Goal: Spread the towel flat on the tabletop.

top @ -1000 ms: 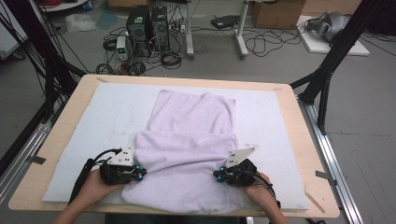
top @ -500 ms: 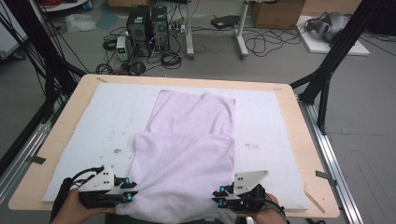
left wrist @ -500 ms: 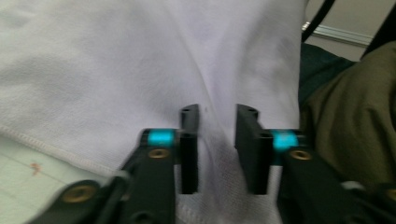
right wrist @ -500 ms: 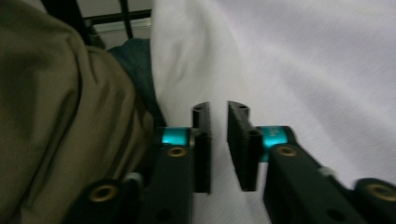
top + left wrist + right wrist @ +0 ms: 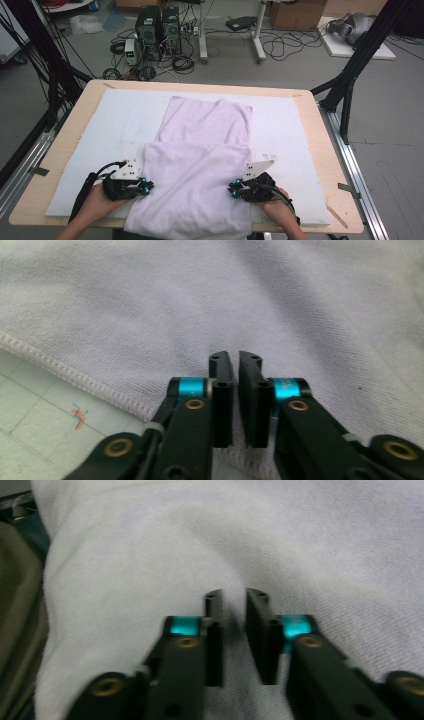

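One pale lilac towel (image 5: 202, 170) lies on one white mat (image 5: 100, 130), which covers most of one light wooden table (image 5: 335, 200). The towel is folded over itself: a wider near layer sits on a narrower far layer, and its near edge hangs just over the table's front edge. One stitched hem of the towel runs diagonally across the left gripper view, with gridded mat beside it.

Two grippers, one per hand. The left gripper (image 5: 146, 187) rests at the towel's left edge, near the front of the table. The right gripper (image 5: 233, 189) rests at the towel's right side, level with the left one. Both point inward toward the cloth.

Left gripper (image 5: 235, 390): the jaws have just been closing and now stand together with only a thin slit between them. No cloth is caught in the slit; the towel lies beneath and beyond the tips.

Right gripper (image 5: 234, 635): the jaws have likewise just been closing and stand nearly together, the gap a little wider than on the left. Nothing is pinched there either; towel fabric lies beneath.

Behind the table, on the floor: two dark computer towers (image 5: 159, 25), a tangle of cables (image 5: 280, 47), one cardboard box (image 5: 295, 12).
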Motion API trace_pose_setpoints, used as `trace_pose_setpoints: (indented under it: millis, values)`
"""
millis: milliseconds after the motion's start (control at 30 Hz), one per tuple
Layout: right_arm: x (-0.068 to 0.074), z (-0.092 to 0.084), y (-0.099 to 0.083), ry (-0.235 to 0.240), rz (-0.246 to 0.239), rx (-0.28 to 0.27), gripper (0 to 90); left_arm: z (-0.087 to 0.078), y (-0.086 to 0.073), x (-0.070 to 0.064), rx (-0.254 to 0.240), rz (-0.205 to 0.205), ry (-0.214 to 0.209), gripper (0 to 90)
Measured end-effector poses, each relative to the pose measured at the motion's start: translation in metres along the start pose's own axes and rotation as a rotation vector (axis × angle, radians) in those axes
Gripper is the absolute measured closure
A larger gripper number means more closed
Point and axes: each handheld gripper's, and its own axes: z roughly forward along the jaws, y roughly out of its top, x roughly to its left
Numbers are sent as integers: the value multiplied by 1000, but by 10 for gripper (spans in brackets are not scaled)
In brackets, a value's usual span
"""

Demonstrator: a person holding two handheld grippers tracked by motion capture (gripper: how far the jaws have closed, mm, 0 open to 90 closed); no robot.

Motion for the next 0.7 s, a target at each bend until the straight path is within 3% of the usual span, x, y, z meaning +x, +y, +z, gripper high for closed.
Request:
trace_pose_setpoints:
  millis: [167, 267, 467, 567, 633, 700]
  values:
    - [10, -4, 0, 4, -36, 8, 875, -10, -6, -9, -2, 1, -13, 879]
    - [20, -10, -3, 11, -39, 2, 876, -21, -13, -19, -3, 11, 3, 879]
    - [49, -25, -9, 49, -57, -28, 866, -41, -18, -39, -60, 21, -6, 866]
    - [54, -34, -4, 16, -64, -53, 774, -41, -13, -32, -74, -19, 44, 680]
    - [47, -34, 1, -33, -72, -40, 692, -35, -8, -22, -89, -40, 55, 637]
    - [37, -30, 6, -44, -69, -24, 642, -27, -2, -12, -85, -58, 66, 596]
